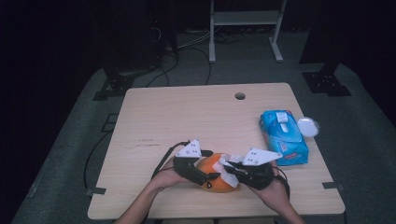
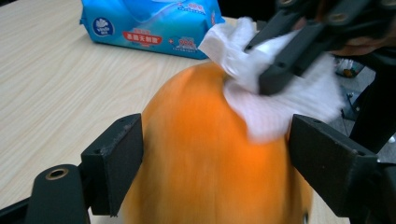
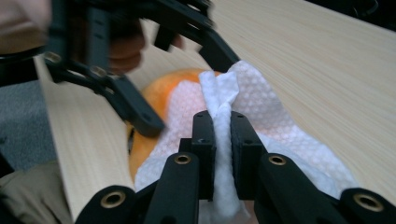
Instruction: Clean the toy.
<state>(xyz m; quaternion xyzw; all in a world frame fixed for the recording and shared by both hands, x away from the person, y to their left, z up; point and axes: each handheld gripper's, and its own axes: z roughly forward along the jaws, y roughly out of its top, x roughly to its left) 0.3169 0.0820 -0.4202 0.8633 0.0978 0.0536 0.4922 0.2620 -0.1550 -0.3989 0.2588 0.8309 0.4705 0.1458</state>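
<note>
An orange fruit point(image 1: 215, 179) lies near the front edge of the wooden table point(image 1: 187, 116). My left gripper point(image 1: 208, 176) straddles it from the left. In the left gripper view both pads point(image 2: 116, 163) meet the sides of the fruit point(image 2: 196, 158). My right gripper point(image 1: 231, 169) comes in from the right, shut on a bunched white wet wipe point(image 1: 228, 175). In the right gripper view the jaws point(image 3: 222, 135) pinch a fold of the wipe point(image 3: 266, 107), which spreads over the top of the fruit point(image 3: 156, 95). The left gripper view has the wipe point(image 2: 280, 112) draped on the fruit's upper right.
A blue pack of wet wipes point(image 1: 284, 136) lies at the table's right side, with a small round white lid point(image 1: 308, 126) beside it near the edge. A cable hole point(image 1: 240, 96) sits at the back. A person's hands reach in from the front edge.
</note>
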